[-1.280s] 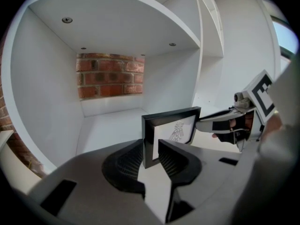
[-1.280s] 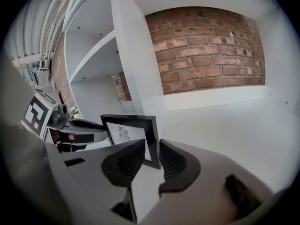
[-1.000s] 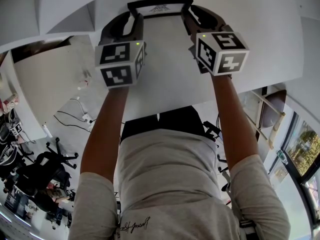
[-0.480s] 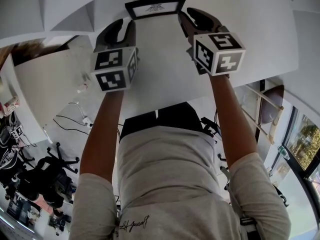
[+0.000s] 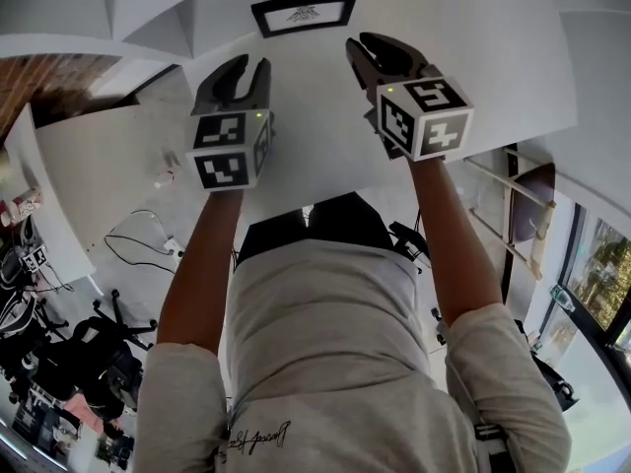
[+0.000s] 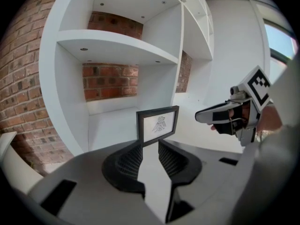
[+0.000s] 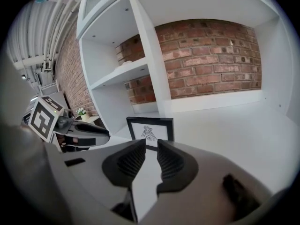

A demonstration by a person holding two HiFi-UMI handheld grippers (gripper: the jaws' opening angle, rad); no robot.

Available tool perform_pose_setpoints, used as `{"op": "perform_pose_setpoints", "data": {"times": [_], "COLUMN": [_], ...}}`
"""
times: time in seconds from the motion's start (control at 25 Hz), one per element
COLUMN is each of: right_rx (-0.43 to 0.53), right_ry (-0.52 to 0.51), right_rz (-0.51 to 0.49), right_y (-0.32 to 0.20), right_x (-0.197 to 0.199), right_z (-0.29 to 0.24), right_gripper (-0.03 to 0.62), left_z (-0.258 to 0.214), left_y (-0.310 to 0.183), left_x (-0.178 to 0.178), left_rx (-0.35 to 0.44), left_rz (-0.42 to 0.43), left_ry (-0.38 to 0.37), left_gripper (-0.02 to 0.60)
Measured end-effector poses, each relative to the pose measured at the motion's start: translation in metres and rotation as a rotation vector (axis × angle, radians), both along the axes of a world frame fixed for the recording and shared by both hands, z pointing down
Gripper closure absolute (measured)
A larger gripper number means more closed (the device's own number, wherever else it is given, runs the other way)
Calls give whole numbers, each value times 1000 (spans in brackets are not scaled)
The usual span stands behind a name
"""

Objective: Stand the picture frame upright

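Observation:
The black picture frame (image 5: 304, 13) with a small bird print stands upright on the white shelf surface (image 5: 325, 136), free of both grippers. It shows ahead of the jaws in the left gripper view (image 6: 157, 124) and in the right gripper view (image 7: 150, 132). My left gripper (image 5: 245, 67) (image 6: 150, 144) is open and empty, a short way back from the frame's left side. My right gripper (image 5: 373, 45) (image 7: 151, 144) is also open with nothing between its jaws, which have just been closing a little. Each gripper sees the other off to its side.
White shelving with a red brick back wall (image 7: 211, 60) rises behind the frame. An upright divider panel (image 6: 161, 55) stands just behind it. A small potted plant (image 7: 83, 111) sits far left. Office chairs and cables (image 5: 89, 333) lie on the floor below.
Both grippers have drawn back from the frame's sides toward the person. The frame stays standing by itself on the shelf.

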State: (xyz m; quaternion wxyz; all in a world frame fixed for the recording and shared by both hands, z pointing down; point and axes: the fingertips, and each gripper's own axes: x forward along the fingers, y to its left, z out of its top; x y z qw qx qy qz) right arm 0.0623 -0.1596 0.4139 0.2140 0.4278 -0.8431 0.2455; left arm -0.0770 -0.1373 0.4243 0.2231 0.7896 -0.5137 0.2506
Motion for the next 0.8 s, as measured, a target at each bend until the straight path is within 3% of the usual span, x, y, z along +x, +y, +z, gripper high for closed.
{"op": "perform_pose_setpoints", "data": {"times": [0.36,0.8], "right_rx": [-16,-8], "right_ry": [-56,-81], "right_rz": [-92,-105], "right_y": [48,82], "right_x": [-22,-31], "right_z": [-27,-61], "right_gripper": [549,560], "left_z": [-37,-80], "left_y": [36,70], "left_x": [-2,-17], "left_rx": [23,70], "left_rz": [18,52], "left_ry": [56,73], "left_gripper": [498,555]}}
